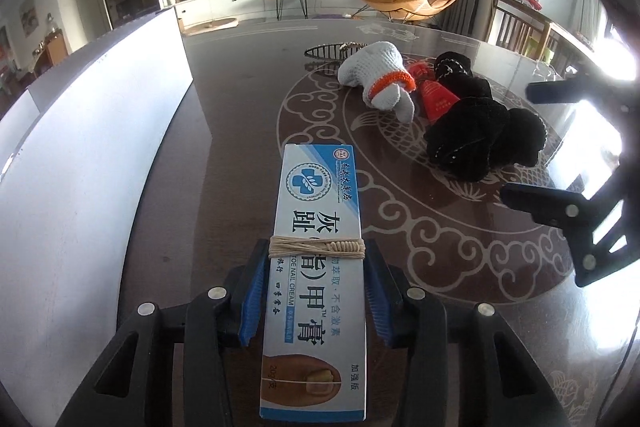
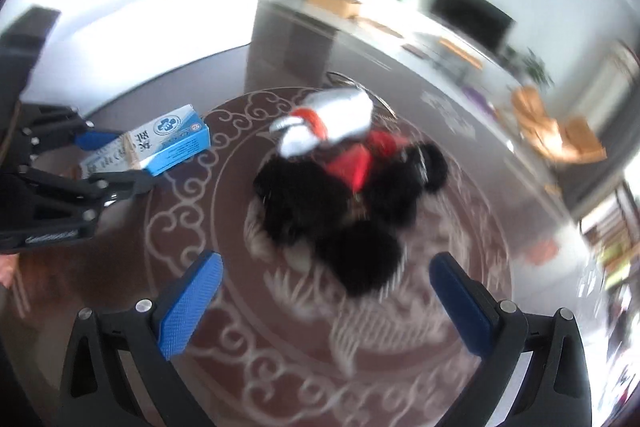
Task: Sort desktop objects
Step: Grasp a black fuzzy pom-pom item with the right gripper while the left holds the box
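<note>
My left gripper (image 1: 316, 259) is shut on a long blue-and-white nail cream box (image 1: 318, 227) with string wound round it, held above the dark table. It also shows in the right wrist view (image 2: 116, 159) with the box (image 2: 168, 139). My right gripper (image 2: 324, 267) is open and empty, just in front of a black plush toy (image 2: 332, 203). Behind that lie a red tube (image 2: 360, 155) and a white knitted toy with an orange band (image 2: 332, 119). In the left wrist view the black plush (image 1: 476, 131), red tube (image 1: 436, 97) and white toy (image 1: 380, 75) lie at the right, with the right gripper (image 1: 560, 155) beside them.
A large white box (image 1: 100, 147) stands along the left of the table. A dark wire basket (image 1: 328, 51) sits behind the white toy. The table top (image 1: 440, 227) has a pale swirl pattern. The right wrist view is motion-blurred.
</note>
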Demonstrator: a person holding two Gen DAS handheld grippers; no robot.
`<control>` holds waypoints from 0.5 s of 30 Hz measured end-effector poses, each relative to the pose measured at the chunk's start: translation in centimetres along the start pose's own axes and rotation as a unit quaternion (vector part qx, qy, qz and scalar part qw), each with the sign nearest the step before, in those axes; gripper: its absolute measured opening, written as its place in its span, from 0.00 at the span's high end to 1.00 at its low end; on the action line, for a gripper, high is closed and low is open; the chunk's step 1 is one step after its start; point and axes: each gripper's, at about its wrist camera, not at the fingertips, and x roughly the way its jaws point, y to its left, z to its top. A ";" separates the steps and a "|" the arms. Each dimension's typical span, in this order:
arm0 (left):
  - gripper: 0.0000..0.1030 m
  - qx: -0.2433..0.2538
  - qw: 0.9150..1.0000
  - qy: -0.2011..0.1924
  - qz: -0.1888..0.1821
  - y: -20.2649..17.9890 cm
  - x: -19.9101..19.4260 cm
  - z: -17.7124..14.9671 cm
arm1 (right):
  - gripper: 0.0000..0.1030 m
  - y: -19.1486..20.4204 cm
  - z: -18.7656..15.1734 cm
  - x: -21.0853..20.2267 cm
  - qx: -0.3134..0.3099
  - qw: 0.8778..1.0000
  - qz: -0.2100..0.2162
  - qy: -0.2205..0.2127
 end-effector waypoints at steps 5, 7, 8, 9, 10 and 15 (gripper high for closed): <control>0.58 -0.005 1.000 -0.001 -0.008 0.3 -0.5 -0.6 | 0.68 -1.3 1.0 1.8 0.027 0.995 0.077 0.048; 0.58 -0.002 1.000 -0.011 -0.011 0.0 -1.7 -1.5 | 0.73 -2.0 0.7 0.0 0.064 0.992 0.102 0.032; 0.58 -0.002 1.000 -0.015 -0.016 -0.2 -2.3 -1.9 | 0.73 -2.2 0.4 -0.9 0.075 0.991 0.108 0.025; 0.58 -0.002 1.000 -0.023 -0.021 -0.5 -3.3 -2.5 | 0.73 -2.4 0.0 -1.9 0.086 0.989 0.116 0.019; 0.58 -0.004 0.999 -0.029 -0.024 -0.7 -4.1 -2.9 | 0.73 -2.6 -0.9 -3.0 0.102 0.987 0.125 0.014; 0.58 -0.047 0.996 -0.057 -0.053 -0.7 -8.7 -4.3 | 0.73 -3.1 -4.2 -5.6 0.174 0.974 0.145 0.016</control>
